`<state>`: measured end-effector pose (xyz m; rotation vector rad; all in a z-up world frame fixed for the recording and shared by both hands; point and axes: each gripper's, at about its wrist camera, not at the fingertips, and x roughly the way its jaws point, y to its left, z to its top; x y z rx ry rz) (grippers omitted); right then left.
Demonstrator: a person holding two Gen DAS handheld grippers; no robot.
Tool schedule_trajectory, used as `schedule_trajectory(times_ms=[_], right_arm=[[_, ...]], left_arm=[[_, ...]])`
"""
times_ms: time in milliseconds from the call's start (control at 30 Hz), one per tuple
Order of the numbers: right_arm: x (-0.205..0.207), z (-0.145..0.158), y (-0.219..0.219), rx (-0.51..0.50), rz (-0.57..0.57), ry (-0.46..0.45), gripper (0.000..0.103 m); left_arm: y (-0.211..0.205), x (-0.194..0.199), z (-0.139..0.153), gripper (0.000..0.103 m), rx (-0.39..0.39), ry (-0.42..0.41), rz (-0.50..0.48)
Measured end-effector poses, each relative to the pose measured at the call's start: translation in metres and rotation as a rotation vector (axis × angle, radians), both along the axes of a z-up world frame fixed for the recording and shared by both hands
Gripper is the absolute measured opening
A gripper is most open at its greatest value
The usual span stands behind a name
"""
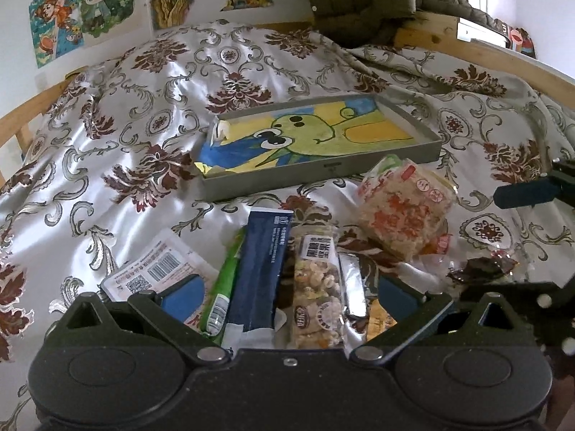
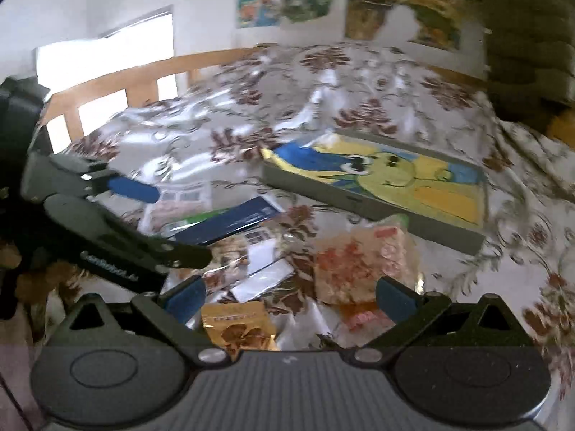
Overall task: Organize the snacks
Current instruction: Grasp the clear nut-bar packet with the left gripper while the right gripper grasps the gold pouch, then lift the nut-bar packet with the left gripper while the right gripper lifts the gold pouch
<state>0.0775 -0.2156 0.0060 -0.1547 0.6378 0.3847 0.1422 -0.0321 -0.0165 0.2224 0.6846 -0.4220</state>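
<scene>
Snacks (image 1: 287, 273) lie in a loose pile on the bed (image 1: 107, 165), just in front of a shallow grey tray (image 1: 323, 176) with a cartoon drawing inside. A dark blue packet (image 1: 258, 265) rests beside a nut bar (image 1: 316, 287), with a puffed rice cake (image 1: 402, 212) nearer the tray. The left gripper (image 1: 287, 294) and right gripper (image 2: 287, 294) both hover over the pile, fingers spread wide, grasping nothing.
</scene>
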Motion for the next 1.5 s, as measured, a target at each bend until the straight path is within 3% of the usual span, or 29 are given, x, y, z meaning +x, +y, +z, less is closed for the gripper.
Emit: schedule_trajectory(times_ms=[167, 300, 500, 600, 900, 967, 1067, 1233, 1500], right_arm=[[0.008, -0.003, 0.012, -0.091, 0.102, -0.007, 0.103], [0.01, -0.015, 0.016, -0.079, 0.142, 0.069, 0.103], [0.006, -0.034, 0.028, -0.135, 0.194, 0.122, 0.101], [0.008, -0.038, 0.03, -0.128, 0.221, 0.151, 0.091], [0.011, -0.051, 0.04, -0.221, 0.222, 0.2, 0.074], [0.013, -0.055, 0.042, -0.237, 0.222, 0.214, 0.059], [0.014, -0.059, 0.043, -0.256, 0.217, 0.223, 0.05], [0.016, -0.057, 0.041, -0.258, 0.176, 0.19, 0.035], [0.022, -0.055, 0.037, -0.242, 0.094, 0.165, 0.034]], left_arm=[[0.008, 0.009, -0.003, 0.102, -0.026, 0.021, 0.035], [0.01, 0.014, -0.005, 0.102, -0.048, 0.038, 0.037], [0.004, 0.012, -0.008, 0.102, -0.065, 0.052, -0.046], [-0.001, 0.009, -0.011, 0.099, -0.066, 0.051, -0.099], [0.0, 0.021, -0.022, 0.072, -0.124, 0.146, -0.104], [0.0, 0.024, -0.024, 0.058, -0.125, 0.159, -0.096], [0.0, 0.031, -0.03, 0.038, -0.111, 0.203, -0.069], [0.006, 0.037, -0.032, 0.038, -0.147, 0.239, -0.046], [-0.007, 0.047, -0.044, 0.04, -0.103, 0.262, -0.038]])
